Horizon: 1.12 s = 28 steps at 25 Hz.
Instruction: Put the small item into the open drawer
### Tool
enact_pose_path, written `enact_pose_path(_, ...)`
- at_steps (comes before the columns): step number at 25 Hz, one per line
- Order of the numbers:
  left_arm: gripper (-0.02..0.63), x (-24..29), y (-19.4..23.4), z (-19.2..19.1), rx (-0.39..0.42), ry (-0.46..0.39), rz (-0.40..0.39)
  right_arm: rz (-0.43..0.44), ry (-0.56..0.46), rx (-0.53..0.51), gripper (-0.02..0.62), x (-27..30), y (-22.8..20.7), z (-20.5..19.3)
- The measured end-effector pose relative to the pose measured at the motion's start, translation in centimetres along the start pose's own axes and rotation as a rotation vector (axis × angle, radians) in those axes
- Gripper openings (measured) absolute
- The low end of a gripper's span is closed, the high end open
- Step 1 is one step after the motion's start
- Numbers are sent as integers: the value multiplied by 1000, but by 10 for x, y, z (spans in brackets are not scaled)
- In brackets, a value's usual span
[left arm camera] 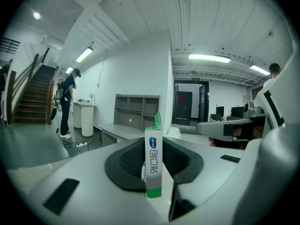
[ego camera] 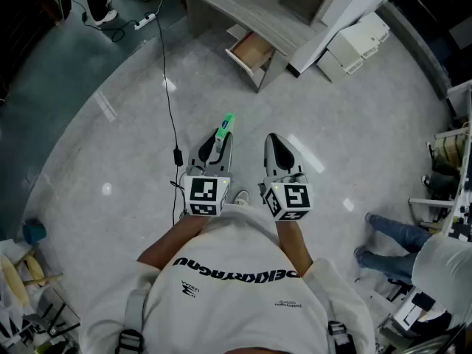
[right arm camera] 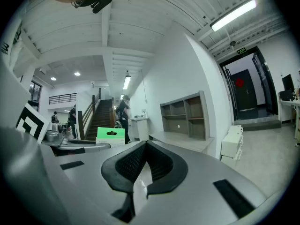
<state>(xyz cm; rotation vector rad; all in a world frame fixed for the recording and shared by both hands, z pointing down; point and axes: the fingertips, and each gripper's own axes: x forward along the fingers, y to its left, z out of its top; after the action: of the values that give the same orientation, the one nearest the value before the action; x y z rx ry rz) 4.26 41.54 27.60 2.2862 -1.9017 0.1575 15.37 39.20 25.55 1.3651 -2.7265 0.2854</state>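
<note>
2 grippers nearest, side by side above the floor, each bearing 1 of the 2 marker cubes [ego camera: 205, 195].
1 left gripper [ego camera: 219, 137], clamped on 1 box [left arm camera: 153, 165]: white, green at both ends, blue logo, upright between the pads, green tip jutting past the jaws.
1 right gripper [ego camera: 275, 142], jaws drawn together, nothing between.
1 floor [ego camera: 110, 146], grey and glossy, crossed by 1 black cable [ego camera: 169, 87] leading away to 1 power strip [ego camera: 144, 21].
1 drawer [ego camera: 251, 50], pulled open under 1 desk [ego camera: 228, 2], straight ahead and well apart from the box.
White cabinets [ego camera: 358, 41], 2 as far as can be told, just right of the desk.
1 grey shelf unit [left arm camera: 137, 111], open compartments, standing on the desk by the wall.
1 person in jeans [ego camera: 394, 234] at the right edge.
Farthest: 1 staircase [left arm camera: 30, 95], with 1 standing person [left arm camera: 67, 104] near its foot.
</note>
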Motion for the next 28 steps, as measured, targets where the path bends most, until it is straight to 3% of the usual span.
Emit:
enact_pose_path(18,98,17,-43,-6,-13,6,73,95,-3,44,32,-3,-42,-10)
enact_pose_path(28,98,57,-15,-29,-33,45,69,88,53,20,32,48,-52,-27)
